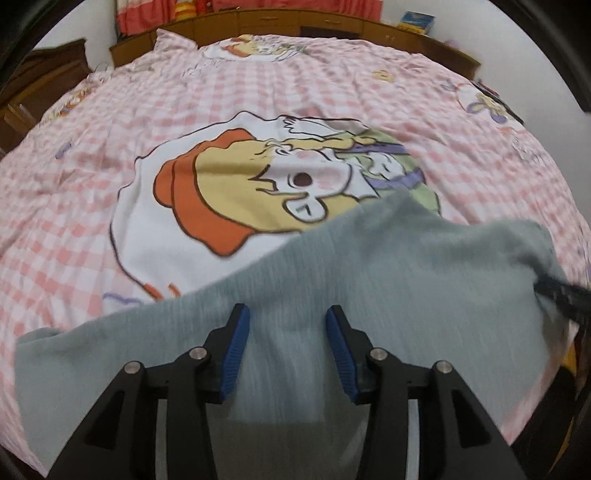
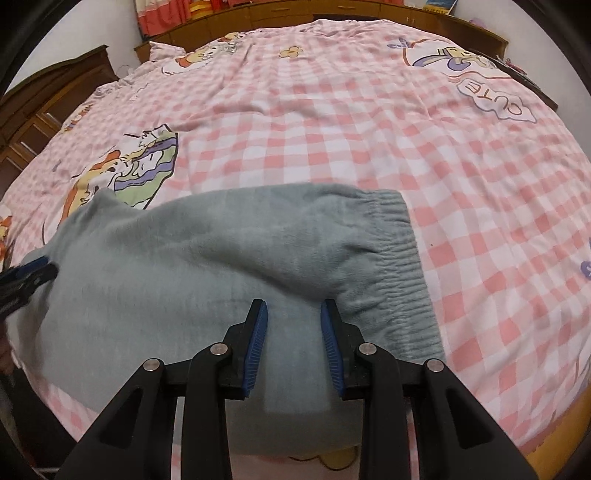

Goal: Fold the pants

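Observation:
Grey-green fleece pants [image 1: 369, 266] lie on the bed near its front edge; in the right wrist view the pants [image 2: 207, 251] show an elastic waistband [image 2: 402, 258] at the right. My left gripper [image 1: 288, 314] is open, its blue pads hovering over the pants fabric. My right gripper [image 2: 294, 308] is open over the pants near the waistband. The right gripper's tip [image 1: 561, 291] shows at the right edge of the left wrist view, and the left gripper's tip [image 2: 33, 273] shows at the left edge of the right wrist view.
A pink checked bedsheet [image 2: 332, 129] with cartoon prints [image 1: 258, 184] covers the bed. A wooden headboard [image 1: 295, 22] runs along the far side, with a wooden cabinet [image 2: 44, 96] at the left and curtains [image 1: 155, 14] behind.

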`<state>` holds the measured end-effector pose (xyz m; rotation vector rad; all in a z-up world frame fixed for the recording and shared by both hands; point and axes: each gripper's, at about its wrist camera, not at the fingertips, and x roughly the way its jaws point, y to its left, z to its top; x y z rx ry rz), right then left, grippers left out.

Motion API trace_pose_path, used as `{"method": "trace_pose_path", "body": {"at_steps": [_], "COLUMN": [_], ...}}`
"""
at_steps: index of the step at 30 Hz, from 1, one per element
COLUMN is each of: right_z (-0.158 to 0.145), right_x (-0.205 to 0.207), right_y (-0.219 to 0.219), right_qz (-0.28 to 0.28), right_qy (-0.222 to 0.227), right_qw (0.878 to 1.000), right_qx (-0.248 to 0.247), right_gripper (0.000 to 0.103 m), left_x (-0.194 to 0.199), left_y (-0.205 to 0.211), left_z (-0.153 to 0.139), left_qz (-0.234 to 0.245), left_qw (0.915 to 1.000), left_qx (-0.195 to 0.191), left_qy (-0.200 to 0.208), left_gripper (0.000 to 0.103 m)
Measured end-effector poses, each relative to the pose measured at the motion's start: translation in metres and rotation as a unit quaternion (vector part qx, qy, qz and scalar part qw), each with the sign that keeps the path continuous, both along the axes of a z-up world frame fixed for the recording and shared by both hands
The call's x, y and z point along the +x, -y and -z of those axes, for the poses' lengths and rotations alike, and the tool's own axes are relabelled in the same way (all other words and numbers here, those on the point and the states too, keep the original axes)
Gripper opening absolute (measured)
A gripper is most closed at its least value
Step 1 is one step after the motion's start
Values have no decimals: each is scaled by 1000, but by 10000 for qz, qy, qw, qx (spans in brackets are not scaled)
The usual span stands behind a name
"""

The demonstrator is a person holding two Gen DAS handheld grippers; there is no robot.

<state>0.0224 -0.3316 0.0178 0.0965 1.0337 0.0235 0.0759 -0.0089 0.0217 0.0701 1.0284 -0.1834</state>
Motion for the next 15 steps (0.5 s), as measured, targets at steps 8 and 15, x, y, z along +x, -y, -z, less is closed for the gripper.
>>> {"method": "trace_pose_path", "body": {"at_steps": [8,15], "right_z": [3,-25], "right_x": [-13,-26], "right_y": [8,10], "right_qz": [-181,-37], "right_qy": [83,231], "right_qw": [9998,9997], "right_qx": [28,-35], "right_gripper": [31,31], "left_x": [18,4], "left_y": [2,48], "left_z": [-10,-39], "left_qz": [-257,550], "left_qw": [9996,9969], "left_qx": [-11,-398], "left_qy": [73,398], "left_gripper": [48,48]}}
